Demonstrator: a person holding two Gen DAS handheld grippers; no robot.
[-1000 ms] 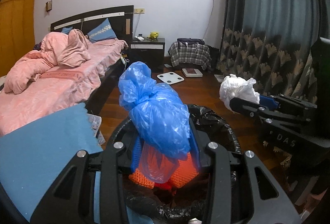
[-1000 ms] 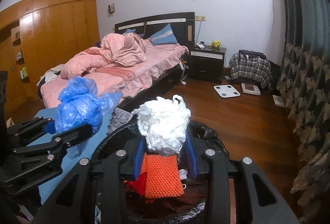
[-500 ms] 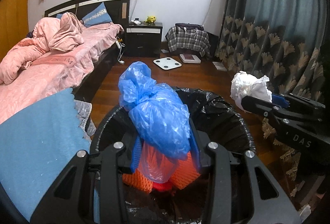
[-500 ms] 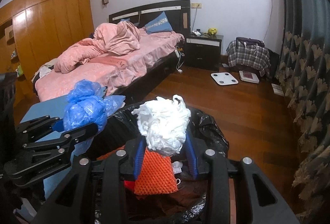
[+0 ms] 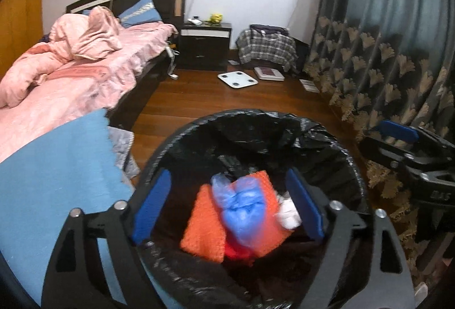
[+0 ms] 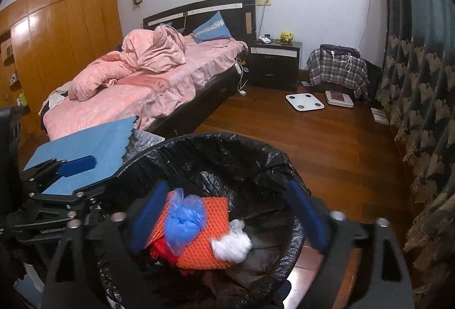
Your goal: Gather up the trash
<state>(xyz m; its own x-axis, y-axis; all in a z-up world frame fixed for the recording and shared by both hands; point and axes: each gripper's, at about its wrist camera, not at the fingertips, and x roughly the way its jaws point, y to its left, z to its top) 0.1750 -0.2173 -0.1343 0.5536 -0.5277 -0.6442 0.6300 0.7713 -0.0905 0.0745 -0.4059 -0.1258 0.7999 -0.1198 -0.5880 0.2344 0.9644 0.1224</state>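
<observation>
A bin lined with a black bag [image 5: 256, 121] [image 6: 216, 144] stands on the wood floor under both grippers. Inside it a crumpled blue plastic bag [image 5: 241, 209] [image 6: 182, 220] and a white plastic wad [image 5: 288, 213] [image 6: 231, 245] lie loose on orange mesh [image 5: 203, 232] [image 6: 212, 212]. My left gripper [image 5: 230, 201] hangs over the bin, its jaws opening, nothing pressed between its blue pads. My right gripper [image 6: 230, 212] is likewise over the bin with its jaws opening and free of the trash. Each gripper also shows at the other view's edge.
A bed with pink bedding [image 6: 148, 81] stands on the left, with a blue mat [image 5: 51, 172] [image 6: 91, 149] beside the bin. A nightstand [image 6: 273, 64], two bathroom scales [image 6: 304, 102] and a plaid-covered pile [image 6: 338, 67] sit at the back. Patterned curtains [image 6: 421, 98] line the right.
Both grippers have opened. The blue bag left the left gripper and the white wad left the right; both now lie in the bin. Both grippers sank a little toward the bin.
</observation>
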